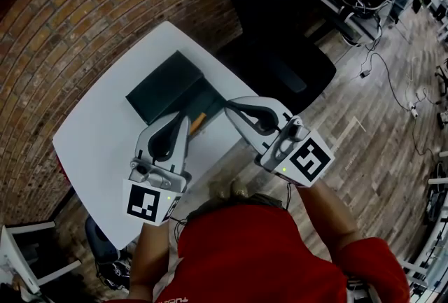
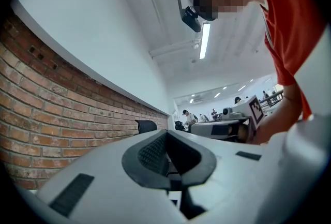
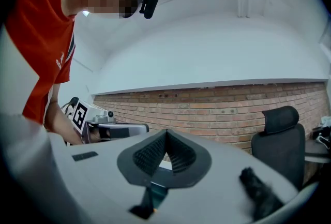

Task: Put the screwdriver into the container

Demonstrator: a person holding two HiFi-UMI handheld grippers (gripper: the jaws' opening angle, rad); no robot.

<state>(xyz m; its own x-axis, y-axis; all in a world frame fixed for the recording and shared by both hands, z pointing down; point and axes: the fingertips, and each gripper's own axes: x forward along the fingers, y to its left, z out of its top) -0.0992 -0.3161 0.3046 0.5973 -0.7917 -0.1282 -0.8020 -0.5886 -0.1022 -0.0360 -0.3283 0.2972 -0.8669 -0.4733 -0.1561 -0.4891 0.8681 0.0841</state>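
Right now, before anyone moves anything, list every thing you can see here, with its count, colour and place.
table: one, white, beside the brick wall.
container: one, dark, on the table's far part.
screwdriver: one, orange handle, at the container's near edge; whether it is inside I cannot tell.
office chair: one, black, beyond the table.
brick wall: one, red-brown, along the table.
shirt: one, red, on the person.
left gripper: one, grey and black, over the table, fingers shut, empty.
right gripper: one, grey and black, beside the left gripper, fingers shut, empty.
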